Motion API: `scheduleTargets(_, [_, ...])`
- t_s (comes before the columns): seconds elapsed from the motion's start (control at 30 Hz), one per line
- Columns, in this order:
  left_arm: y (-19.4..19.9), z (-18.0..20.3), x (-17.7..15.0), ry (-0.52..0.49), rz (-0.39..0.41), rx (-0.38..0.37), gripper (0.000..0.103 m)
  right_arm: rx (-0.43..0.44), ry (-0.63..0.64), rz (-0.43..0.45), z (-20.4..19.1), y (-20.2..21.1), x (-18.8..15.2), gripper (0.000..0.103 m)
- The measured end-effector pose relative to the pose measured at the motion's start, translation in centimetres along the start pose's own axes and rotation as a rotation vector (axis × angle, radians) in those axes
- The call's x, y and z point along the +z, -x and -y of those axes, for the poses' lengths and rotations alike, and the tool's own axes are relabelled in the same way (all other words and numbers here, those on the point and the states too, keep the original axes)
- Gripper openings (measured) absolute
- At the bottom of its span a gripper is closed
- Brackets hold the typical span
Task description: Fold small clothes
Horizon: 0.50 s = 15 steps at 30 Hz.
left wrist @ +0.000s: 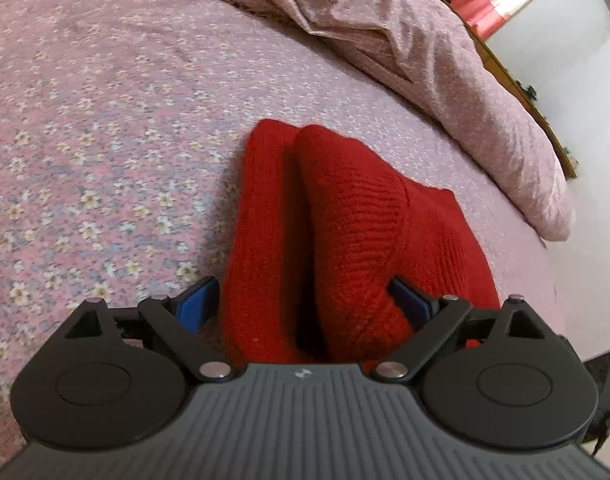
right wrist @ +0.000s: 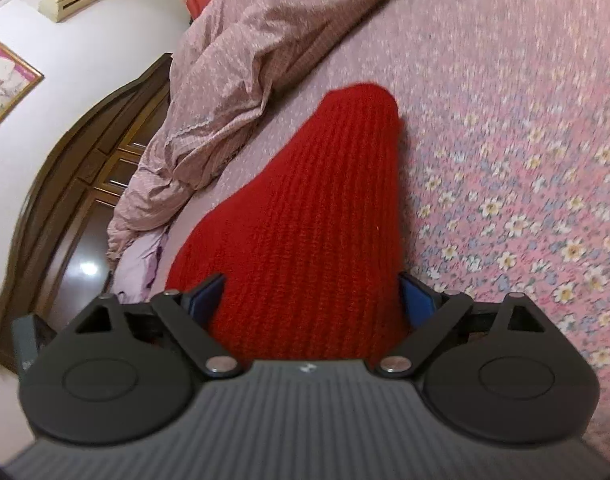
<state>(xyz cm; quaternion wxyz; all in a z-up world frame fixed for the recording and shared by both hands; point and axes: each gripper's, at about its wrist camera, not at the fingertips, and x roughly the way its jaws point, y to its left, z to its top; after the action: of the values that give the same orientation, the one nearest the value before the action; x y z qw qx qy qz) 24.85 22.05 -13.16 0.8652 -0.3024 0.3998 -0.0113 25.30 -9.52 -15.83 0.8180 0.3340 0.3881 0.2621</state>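
A red knitted garment [left wrist: 345, 232] lies on the pink flowered bedsheet [left wrist: 105, 120], folded so two thick layers stand side by side. My left gripper [left wrist: 305, 300] has its blue pads spread wide on either side of the garment's near end; the knit bulges between them. In the right wrist view the same red knit [right wrist: 317, 220] stretches away from my right gripper [right wrist: 311, 300], whose blue pads also stand wide apart at the cloth's two edges. Whether either pair of pads presses the cloth is hidden by the knit.
A crumpled pink duvet [left wrist: 425, 48] lies along the bed's far side, also in the right wrist view [right wrist: 233, 64]. A dark wooden headboard [right wrist: 85, 152], white wall and framed picture [right wrist: 5, 80] stand beyond. The bed edge [left wrist: 545, 248] is close to the garment.
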Motion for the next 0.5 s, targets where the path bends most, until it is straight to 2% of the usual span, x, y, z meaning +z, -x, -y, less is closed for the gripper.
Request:
scheduleTargets(0.1, [-1.2, 0.2, -0.3, -0.011, -0.038, -0.089, 0.094, 0.029, -0.002, -0.026, 0.3, -0.9, 0.2, 0.093])
scheduleTargets(0.23, [-1.8, -1.0, -0.6, 0.056, -0.038, -0.163, 0.089, 0.04, 0.011, -0.067, 0.0, -1.5, 0.9, 0.093])
scheduleTargets(0.3, [-1.6, -1.2, -0.9, 0.07, -0.031, -0.184, 0.087, 0.055, 0.019, -0.075, -0.1, -1.5, 1.0, 0.091])
scheduleTargets(0.5, [-0.2, -0.4, -1.7, 0.03, 0.013, -0.213, 0.082, 0.111, 0.004, -0.031, -0.5, 0.3, 0.5, 0.082])
